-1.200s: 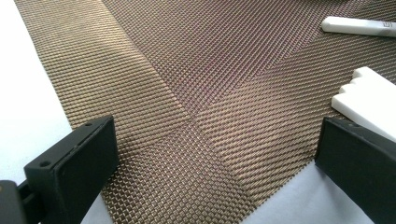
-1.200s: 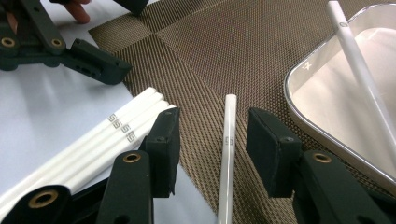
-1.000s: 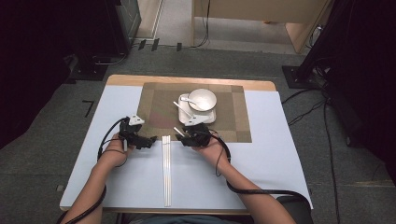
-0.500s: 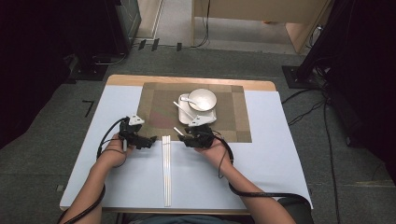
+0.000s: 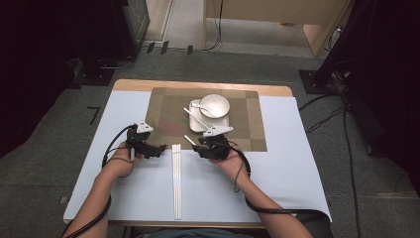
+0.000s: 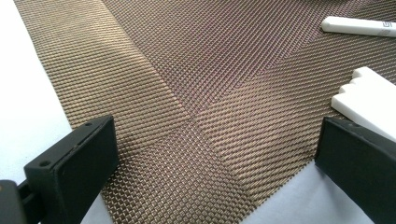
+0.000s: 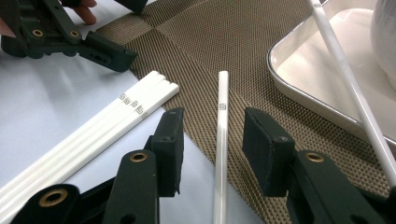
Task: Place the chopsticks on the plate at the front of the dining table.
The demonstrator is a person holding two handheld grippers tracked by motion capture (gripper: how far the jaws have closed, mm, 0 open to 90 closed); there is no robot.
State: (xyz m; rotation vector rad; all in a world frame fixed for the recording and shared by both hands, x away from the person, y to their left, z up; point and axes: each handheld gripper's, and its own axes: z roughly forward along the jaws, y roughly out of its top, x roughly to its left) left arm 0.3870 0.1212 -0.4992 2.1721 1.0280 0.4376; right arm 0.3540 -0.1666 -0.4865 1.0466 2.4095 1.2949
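Observation:
A single white chopstick [image 7: 222, 140] lies half on the brown placemat [image 7: 224, 42], half on the white table cover. My right gripper [image 7: 214, 123] straddles it. Its jaws have just been closing, and a gap still shows on each side of the stick. In the high view the right gripper [image 5: 198, 147] sits at the mat's front edge beside that chopstick [image 5: 189, 140]. My left gripper [image 6: 215, 135] stands wide open over the mat's corner, holding nothing; in the high view the left gripper [image 5: 159, 148] is just left of a bundle of white chopsticks [image 5: 176, 183].
On the placemat, a white tray [image 5: 195, 124] carries a white bowl [image 5: 214, 105] and a spoon [image 5: 197, 104]. Another chopstick [image 7: 348, 79] lies across the tray's rim. The bundle of chopsticks [image 7: 93, 140] lies close to the right gripper's left jaw. Dark floor surrounds the table.
In the high view the right hand has edged slightly to the right at the mat's front edge. The left hand has kept still.

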